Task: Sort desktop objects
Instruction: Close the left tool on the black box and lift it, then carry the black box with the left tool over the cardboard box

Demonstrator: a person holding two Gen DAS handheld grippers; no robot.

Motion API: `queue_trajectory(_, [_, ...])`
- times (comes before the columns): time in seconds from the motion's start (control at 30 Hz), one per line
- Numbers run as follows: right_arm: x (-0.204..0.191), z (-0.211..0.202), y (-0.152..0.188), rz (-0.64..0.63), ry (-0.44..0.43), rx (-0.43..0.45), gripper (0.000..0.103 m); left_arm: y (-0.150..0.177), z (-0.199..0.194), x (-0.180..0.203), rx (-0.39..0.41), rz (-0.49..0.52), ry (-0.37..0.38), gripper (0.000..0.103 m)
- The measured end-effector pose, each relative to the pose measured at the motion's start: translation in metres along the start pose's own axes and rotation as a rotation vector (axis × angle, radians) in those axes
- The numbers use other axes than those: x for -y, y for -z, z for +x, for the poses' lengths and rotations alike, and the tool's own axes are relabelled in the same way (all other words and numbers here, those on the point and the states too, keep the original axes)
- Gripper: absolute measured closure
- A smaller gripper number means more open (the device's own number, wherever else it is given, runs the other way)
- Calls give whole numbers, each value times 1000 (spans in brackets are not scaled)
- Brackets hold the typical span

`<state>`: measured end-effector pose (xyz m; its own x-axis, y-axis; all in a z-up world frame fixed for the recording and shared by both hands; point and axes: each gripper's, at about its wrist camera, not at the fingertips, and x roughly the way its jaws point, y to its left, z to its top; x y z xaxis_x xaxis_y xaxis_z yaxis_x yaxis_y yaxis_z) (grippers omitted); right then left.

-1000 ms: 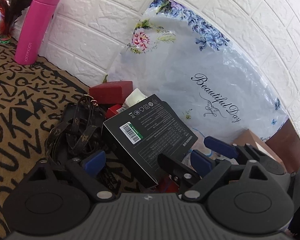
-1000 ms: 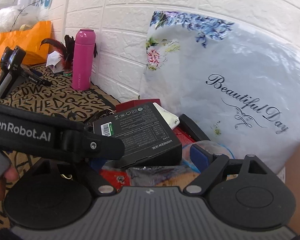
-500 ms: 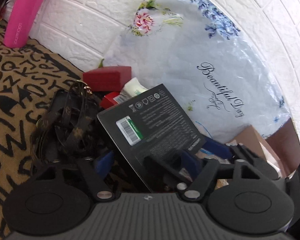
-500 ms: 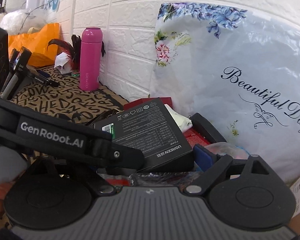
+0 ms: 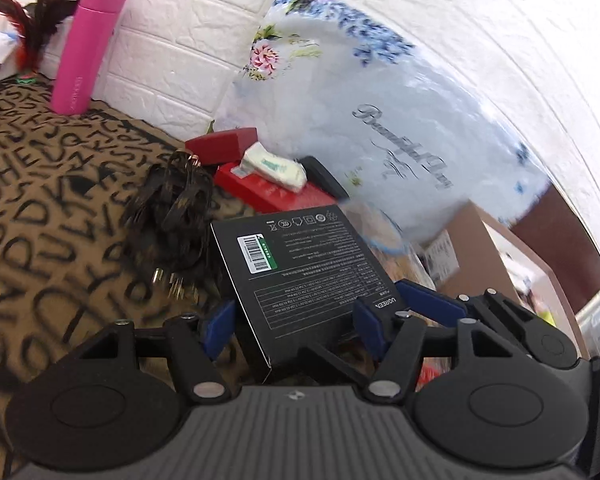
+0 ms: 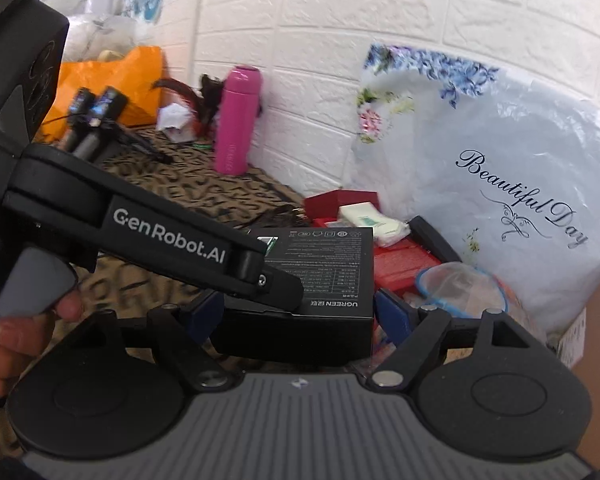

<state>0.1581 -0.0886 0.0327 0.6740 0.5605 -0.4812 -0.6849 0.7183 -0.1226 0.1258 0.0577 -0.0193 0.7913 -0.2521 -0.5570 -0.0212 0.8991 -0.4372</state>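
Closest in: the left gripper (image 5: 292, 322) has the black box (image 5: 308, 264) between its blue pads, one pad on each long side. The jaws have just been closing and look clamped on it. The right gripper (image 6: 300, 314) comes at the same box crosswise, with a pad pressed flat against each short end. Its jaws have also just been closing. In the right wrist view, a hand (image 6: 4, 344) holds the left gripper's handle, and one left finger lies across the box's top.

The box is label side up and tilted. It's held just off the right end of the letter-print mat (image 5: 40, 200), in front of the clutter pile.

Just left of the box, a tangle of dark straps (image 5: 172, 216) sits on the mat. Behind the box there's a flat red box (image 5: 276, 196) with a tissue pack (image 5: 276, 166) lying on it, and a dark red case (image 5: 220, 145) behind that. A clear pouch with a blue rim (image 6: 460, 284) sits to the right, next to a cardboard box (image 5: 480, 248).

Further back, a floral "Beautiful Day" bag (image 5: 380, 100) leans on the white brick wall (image 5: 200, 40). At the mat's back edge, a pink bottle (image 5: 86, 48) stands upright with feathers (image 5: 40, 28) beside it. An orange bag (image 6: 112, 80) is way off at the far left end.
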Motion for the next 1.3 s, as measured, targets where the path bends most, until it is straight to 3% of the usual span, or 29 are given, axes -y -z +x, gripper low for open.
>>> queue_trajectory(0.27, [-42, -83, 50, 67, -44, -18, 22, 64, -49, 22, -69, 67, 11, 35])
queue_trajectory(0.47, [-54, -149, 99, 175, -29, -67, 22, 103, -54, 51, -161, 164, 75, 35])
queue_trajectory(0.6, [-56, -178, 123, 193, 7, -76, 23, 113, -53, 59, -189, 158, 116, 32])
queue_trajectory(0.73, [-45, -185, 133, 239, 70, -74, 23, 115, -54, 64, -177, 180, 49, 28])
queue_trajectory(0.93, [-43, -181, 141, 222, 74, -69, 23, 116, -47, 64, -209, 184, 28, 27])
queue_trajectory(1.3, [-44, -160, 145, 208, 51, -84, 28, 119, -38, 69, -228, 171, 74, 28])
